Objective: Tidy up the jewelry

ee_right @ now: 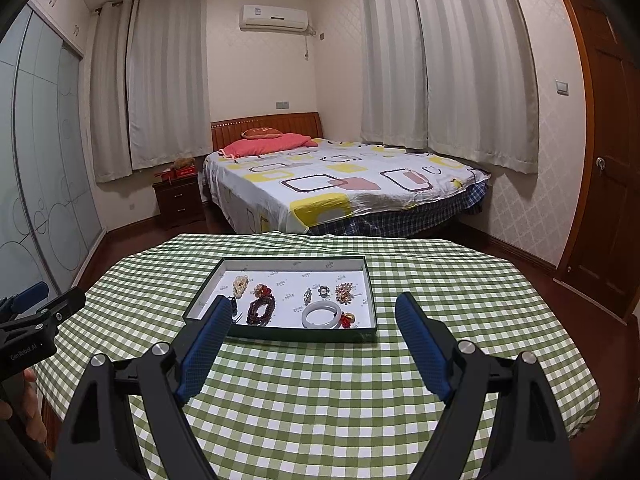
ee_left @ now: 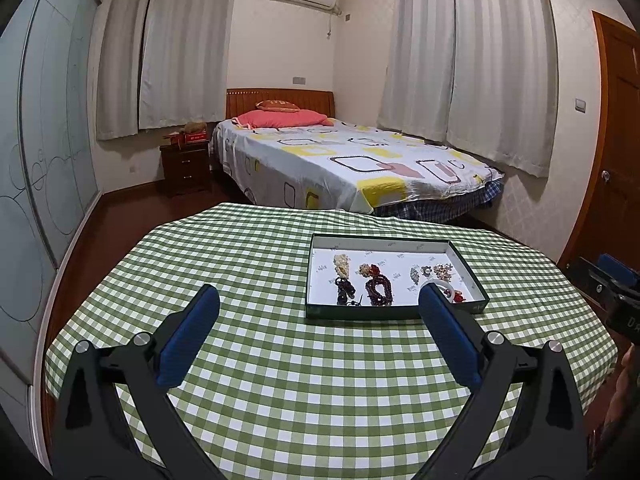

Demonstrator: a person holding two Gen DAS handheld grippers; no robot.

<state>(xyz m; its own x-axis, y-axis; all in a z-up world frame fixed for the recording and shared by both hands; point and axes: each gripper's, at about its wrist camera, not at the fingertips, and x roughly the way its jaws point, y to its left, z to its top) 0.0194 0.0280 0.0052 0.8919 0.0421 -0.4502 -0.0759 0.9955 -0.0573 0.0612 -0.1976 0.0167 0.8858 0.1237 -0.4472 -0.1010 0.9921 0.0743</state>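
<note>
Two claws, your left claw (ee_left: 320,300) and right claw (ee_right: 314,310), hang released above the checked table (ee_right: 320,400). Jewelry, including a white bangle (ee_right: 321,314), lies in the shallow tray (ee_right: 280,330) at centre frame.

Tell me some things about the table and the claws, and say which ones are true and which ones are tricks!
1. Both claws are open and holding nothing. True: the left claw and the right claw each have their fingers wide apart.
2. The jewelry is scattered on the tablecloth. False: it all lies inside the box.
3. A white bangle lies in the box. True.
4. The tablecloth is red with dots. False: it is green and white checked.
5. The right claw is touching the dark red bead bracelet. False: the claw is short of the box, over the tablecloth.
</note>
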